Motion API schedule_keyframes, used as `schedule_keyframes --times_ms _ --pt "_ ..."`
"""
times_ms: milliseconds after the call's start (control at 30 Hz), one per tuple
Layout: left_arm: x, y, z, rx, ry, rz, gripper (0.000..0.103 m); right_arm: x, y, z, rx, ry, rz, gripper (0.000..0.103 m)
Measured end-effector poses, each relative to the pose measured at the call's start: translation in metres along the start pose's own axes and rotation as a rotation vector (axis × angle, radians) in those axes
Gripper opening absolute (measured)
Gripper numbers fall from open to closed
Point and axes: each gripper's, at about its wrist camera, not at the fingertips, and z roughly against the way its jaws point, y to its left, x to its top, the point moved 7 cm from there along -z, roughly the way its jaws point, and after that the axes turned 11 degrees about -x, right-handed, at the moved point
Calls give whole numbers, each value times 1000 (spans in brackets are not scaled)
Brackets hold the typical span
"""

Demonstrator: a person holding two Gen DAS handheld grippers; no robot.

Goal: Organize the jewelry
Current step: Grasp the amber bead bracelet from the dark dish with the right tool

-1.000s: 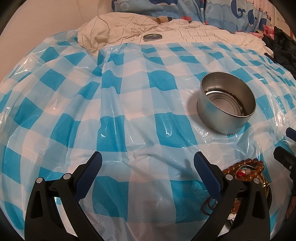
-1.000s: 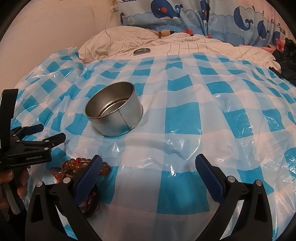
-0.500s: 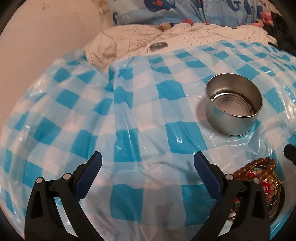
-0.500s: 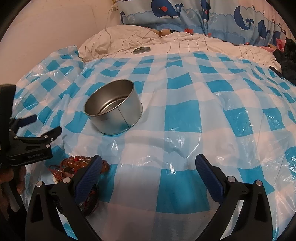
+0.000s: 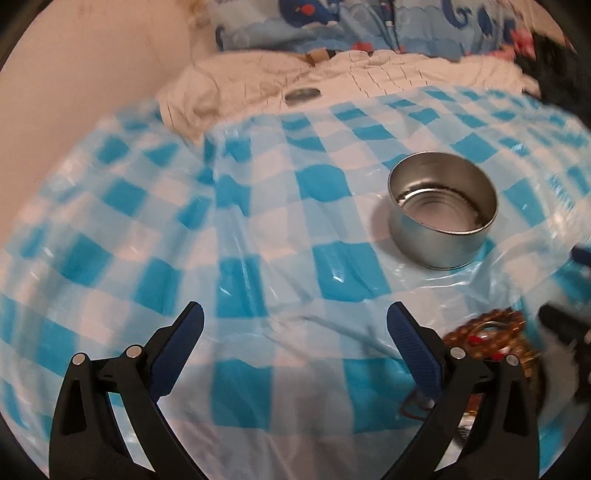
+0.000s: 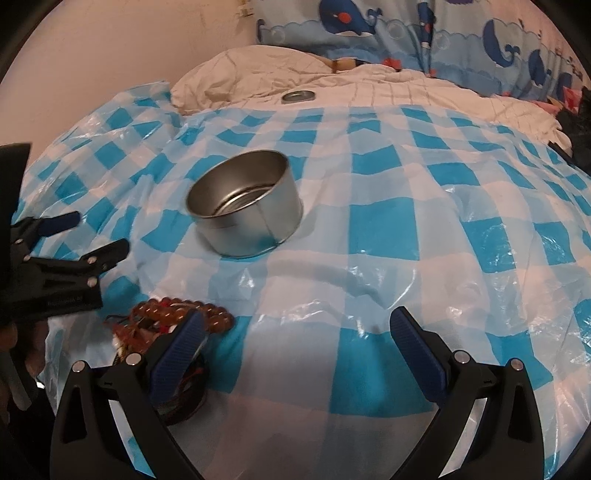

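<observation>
A round silver tin [image 5: 443, 210] stands open and empty on the blue-and-white checked plastic sheet [image 5: 258, 221]; it also shows in the right wrist view [image 6: 245, 206]. A pile of jewelry with brown bead bracelets [image 5: 487, 336] lies in front of the tin, also seen in the right wrist view [image 6: 177, 321]. My left gripper [image 5: 295, 325] is open and empty, left of the pile. My right gripper [image 6: 295, 332] is open and empty, its left finger just over the pile's edge. The left gripper shows in the right wrist view [image 6: 74, 240].
The tin's lid [image 6: 298, 96] lies on the cream quilt [image 6: 258, 74] behind the sheet. A whale-print pillow [image 6: 406, 33] lies along the back. Dark clothing [image 6: 576, 125] sits at the far right. A wall [image 6: 110, 48] runs along the left.
The left wrist view has pulled back and tilted up, with motion blur; the tin and beads sit further from it. The right gripper has barely moved. Both grippers stay open.
</observation>
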Motion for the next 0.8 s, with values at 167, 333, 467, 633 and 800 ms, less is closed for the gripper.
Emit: schedule_keyframes --times_ms 167,333,467,633,800 --pt "-8 18 -2 -41 8 99 95 -5 12 8 -20 -12 84 97" --pt "-10 20 -6 -44 17 105 95 -7 18 8 -20 -25 110 97" --pt "-10 18 -7 -55 19 105 95 -3 24 7 26 -30 104 97" --pt "-9 21 -6 -63 17 119 95 -1 47 8 22 -70 200 97" --pt "-11 26 -5 -68 18 129 95 4 61 -2 34 -68 213 90"
